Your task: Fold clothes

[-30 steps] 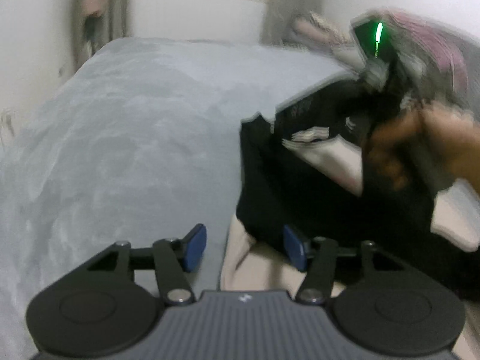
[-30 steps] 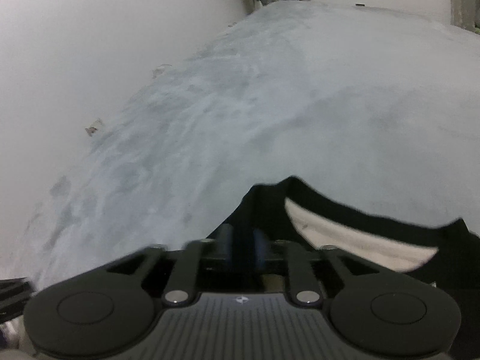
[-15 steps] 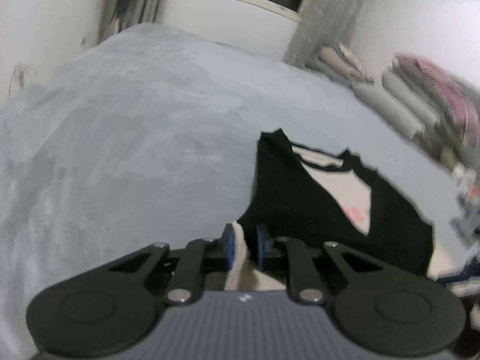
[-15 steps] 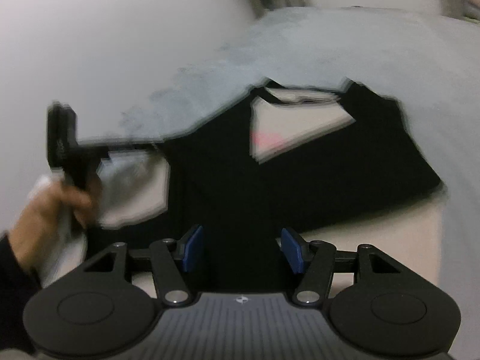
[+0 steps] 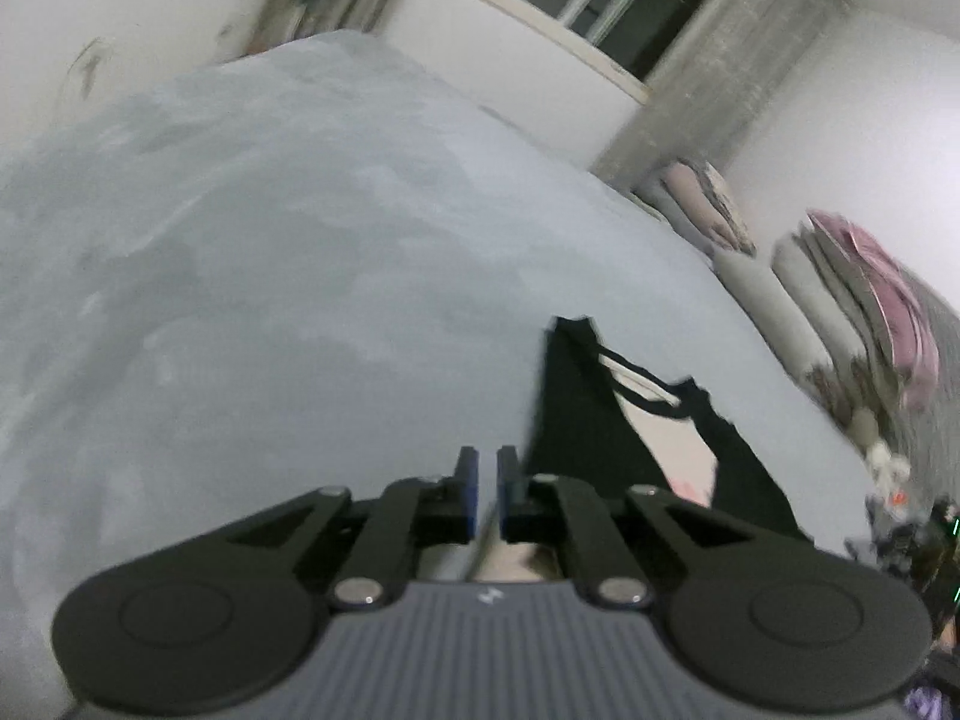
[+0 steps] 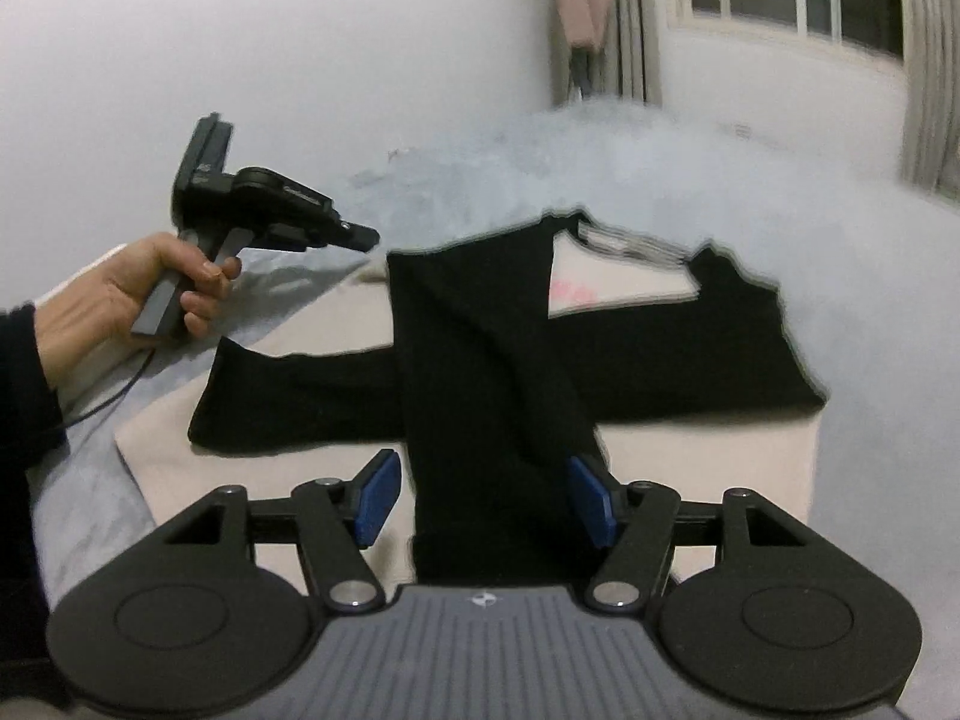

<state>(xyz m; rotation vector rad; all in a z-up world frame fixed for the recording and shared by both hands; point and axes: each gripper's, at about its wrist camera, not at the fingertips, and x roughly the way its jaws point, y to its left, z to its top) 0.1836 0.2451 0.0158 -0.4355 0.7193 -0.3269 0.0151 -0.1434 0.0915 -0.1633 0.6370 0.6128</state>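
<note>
- Lying flat on the grey bed, the shirt with a cream body and black sleeves has both sleeves laid across its chest, one crossing over the other.
- The right gripper hovers low over the cuff end of the upper sleeve with its blue pads wide apart and nothing between them; a second ago it was pinched together on black cloth, so the sleeve has been let go in its folded place.
- The left gripper is lifted off the bed, its pads nearly together with a thin gap and nothing visible between them; half a second ago cream cloth sat between those pads, so that edge has been dropped too.
- In the right wrist view a hand holds the left gripper up in the air beside the shirt's left edge.
- By my reading both sleeves are now folded in, and the body is still at full length, so the lengthwise fold probably remains.
</note>
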